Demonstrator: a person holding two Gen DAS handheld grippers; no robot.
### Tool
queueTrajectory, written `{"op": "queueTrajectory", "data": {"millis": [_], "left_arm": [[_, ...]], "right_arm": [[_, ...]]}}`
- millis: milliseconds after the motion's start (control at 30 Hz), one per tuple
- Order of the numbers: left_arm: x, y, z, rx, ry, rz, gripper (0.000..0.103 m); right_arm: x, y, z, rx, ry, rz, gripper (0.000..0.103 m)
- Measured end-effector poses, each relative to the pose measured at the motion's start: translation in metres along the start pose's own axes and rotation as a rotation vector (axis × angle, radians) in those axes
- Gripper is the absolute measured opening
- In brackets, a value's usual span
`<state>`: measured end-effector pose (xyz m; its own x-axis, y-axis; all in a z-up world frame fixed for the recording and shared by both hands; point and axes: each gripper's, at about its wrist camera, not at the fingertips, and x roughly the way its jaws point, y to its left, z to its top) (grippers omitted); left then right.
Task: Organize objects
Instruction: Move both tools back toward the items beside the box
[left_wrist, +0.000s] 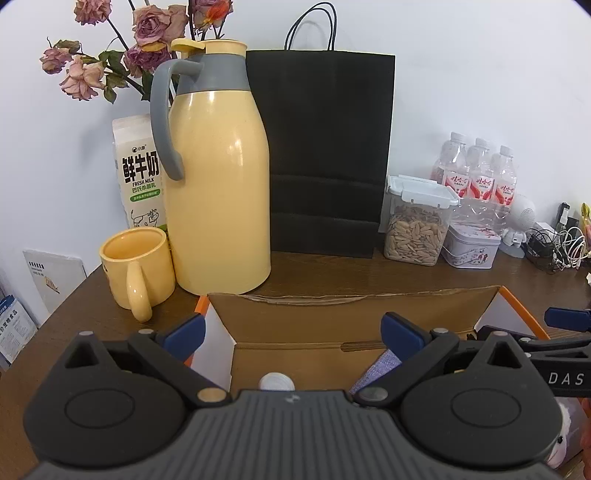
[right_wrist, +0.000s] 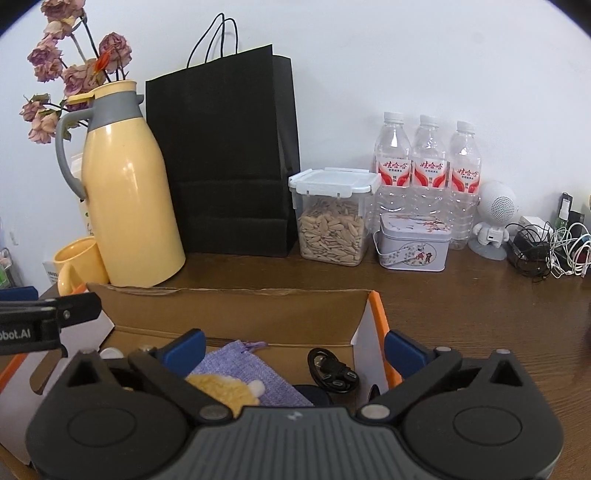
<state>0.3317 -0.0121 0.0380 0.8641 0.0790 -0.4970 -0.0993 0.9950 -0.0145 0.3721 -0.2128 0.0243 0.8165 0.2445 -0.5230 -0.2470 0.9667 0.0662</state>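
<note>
An open cardboard box (left_wrist: 332, 314) with orange edges stands on the brown table, right below both grippers. The right wrist view looks into the box (right_wrist: 240, 314): a purple pouch (right_wrist: 251, 365), a yellow plush toy (right_wrist: 229, 391) and a coiled black cable (right_wrist: 332, 371) lie inside. A white round cap (left_wrist: 276, 380) shows in the left wrist view. My left gripper (left_wrist: 293, 336) hangs open over the box's left half, nothing between its blue pads. My right gripper (right_wrist: 295, 349) is open over the right half, straddling the box's right wall, gripping nothing.
Behind the box stand a yellow thermos (left_wrist: 221, 177), a yellow mug (left_wrist: 136, 266), a milk carton (left_wrist: 138, 173) and a black paper bag (left_wrist: 325, 147). To the right are a seed container (right_wrist: 332, 221), a tin (right_wrist: 413, 243), three water bottles (right_wrist: 428, 162) and tangled cables (right_wrist: 554, 251).
</note>
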Motion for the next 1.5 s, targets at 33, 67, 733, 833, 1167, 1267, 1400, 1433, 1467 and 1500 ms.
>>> {"op": "queueTrajectory", "data": {"millis": [33, 67, 733, 833, 1167, 1267, 1400, 1433, 1467, 1500], "left_arm": [[0.000, 0.000, 0.000, 0.001, 0.000, 0.000, 0.103], [0.000, 0.000, 0.000, 0.002, -0.001, 0.000, 0.103], [-0.063, 0.016, -0.002, -0.013, -0.091, -0.015, 0.103], [-0.079, 0.021, -0.010, -0.013, -0.092, -0.022, 0.103], [-0.121, 0.039, -0.041, -0.001, -0.055, -0.011, 0.103], [-0.131, 0.046, -0.051, -0.007, -0.044, -0.005, 0.103], [-0.143, 0.056, -0.066, -0.008, -0.025, -0.003, 0.103], [-0.146, 0.058, -0.070, -0.008, -0.020, -0.001, 0.103], [-0.149, 0.060, -0.074, -0.009, -0.015, 0.003, 0.103], [-0.151, 0.063, -0.077, -0.010, -0.010, 0.005, 0.103]], "right_arm": [[-0.001, 0.000, 0.000, -0.001, -0.002, 0.001, 0.103], [-0.002, 0.001, 0.000, -0.002, -0.003, 0.001, 0.103], [-0.076, 0.016, -0.004, -0.050, -0.137, 0.030, 0.103], [-0.096, 0.021, -0.012, -0.076, -0.154, 0.033, 0.103], [-0.147, 0.029, -0.064, -0.144, -0.104, 0.023, 0.103], [-0.156, 0.029, -0.080, -0.154, -0.072, 0.019, 0.103], [-0.164, 0.026, -0.100, -0.154, -0.036, 0.013, 0.103], [-0.165, 0.024, -0.105, -0.153, -0.024, 0.007, 0.103], [-0.165, 0.023, -0.110, -0.152, -0.013, 0.002, 0.103], [-0.165, 0.021, -0.115, -0.150, -0.001, -0.004, 0.103]]}}
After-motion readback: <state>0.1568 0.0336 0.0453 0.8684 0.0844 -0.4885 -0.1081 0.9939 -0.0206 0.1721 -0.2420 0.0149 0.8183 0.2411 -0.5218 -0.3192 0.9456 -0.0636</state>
